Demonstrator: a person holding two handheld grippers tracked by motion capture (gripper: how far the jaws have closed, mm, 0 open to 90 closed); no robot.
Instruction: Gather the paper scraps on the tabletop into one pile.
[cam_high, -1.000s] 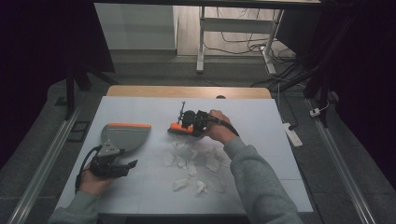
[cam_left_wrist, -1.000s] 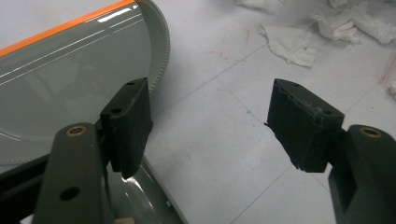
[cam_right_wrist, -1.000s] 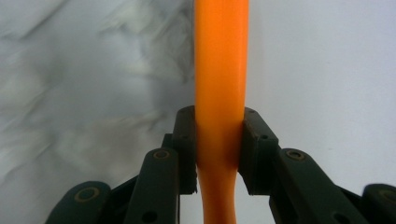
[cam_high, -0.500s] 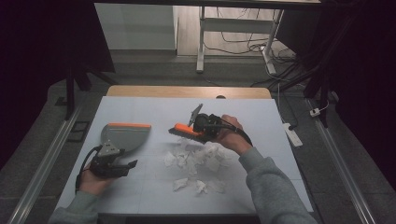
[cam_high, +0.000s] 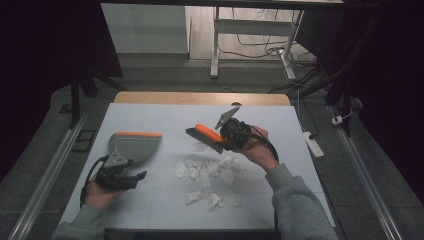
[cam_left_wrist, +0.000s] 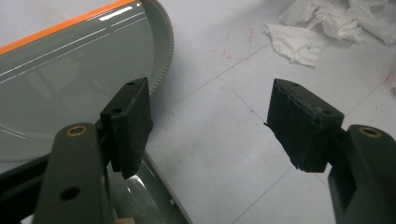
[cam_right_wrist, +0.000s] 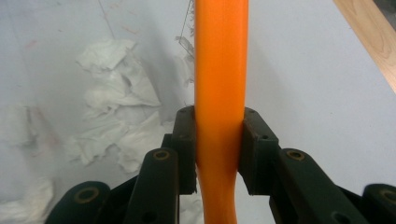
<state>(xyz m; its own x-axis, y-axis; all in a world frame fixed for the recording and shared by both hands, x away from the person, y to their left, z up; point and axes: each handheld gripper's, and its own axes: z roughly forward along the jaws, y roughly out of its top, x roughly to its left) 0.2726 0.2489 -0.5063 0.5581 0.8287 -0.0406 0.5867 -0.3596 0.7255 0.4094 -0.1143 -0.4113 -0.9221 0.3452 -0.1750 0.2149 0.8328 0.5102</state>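
Dim room, cables and a stand's legs on the floor beyond; pale blue-grey worktop (cam_high: 150, 120) lit from above. Scattered white paper scraps (cam_high: 207, 172) near the middle, some further toward the near edge. Right gripper (cam_high: 231, 131) clamped on the orange handle of a hand brush (cam_high: 205, 136), jaws snug on both sides of the handle in the right gripper view, bristle end angled down-left just beyond the scraps. Left gripper (cam_high: 131, 176) resting low by the grey dustpan (cam_high: 134, 145), jaws spread wide with nothing between them; one jaw over the pan's rear edge in the left gripper view. Pan's orange lip faces away from the scraps. Likely step: sweep scraps into the pan. To do well: take hold of the pan first and turn its lip toward the pile, flat on the surface; bring bristles down beyond the far scraps, draw in short strokes; light paper likely to flutter, so keep the strokes slow.
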